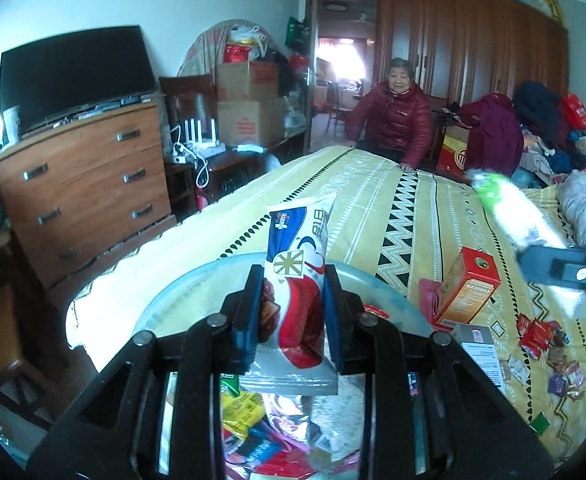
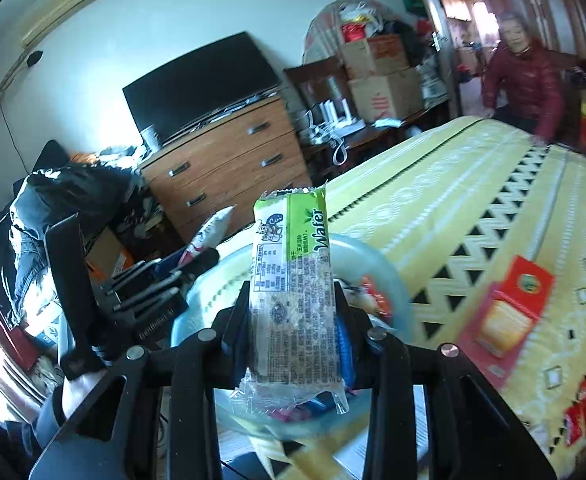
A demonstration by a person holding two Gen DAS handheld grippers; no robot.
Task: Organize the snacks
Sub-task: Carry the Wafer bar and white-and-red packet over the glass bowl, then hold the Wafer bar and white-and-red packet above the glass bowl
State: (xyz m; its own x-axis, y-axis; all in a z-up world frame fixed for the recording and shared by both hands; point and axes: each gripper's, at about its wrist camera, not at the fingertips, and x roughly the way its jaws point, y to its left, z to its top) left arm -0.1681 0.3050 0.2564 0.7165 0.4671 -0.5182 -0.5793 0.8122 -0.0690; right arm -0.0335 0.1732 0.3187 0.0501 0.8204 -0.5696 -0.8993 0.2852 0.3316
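Pinching narrowly, left fingers (image 1: 253,304) grip a red-white packet (image 1: 299,280); right fingers (image 2: 343,332) a wafer packet (image 2: 293,292).

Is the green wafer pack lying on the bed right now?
No, the green wafer pack stands upright, pinched in the right claw, held up above the bed.

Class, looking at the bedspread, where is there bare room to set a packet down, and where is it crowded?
Free: the yellow bedspread between the red box and the seated person. Crowded: the scattered wrappers at its right edge and the clear bowl.
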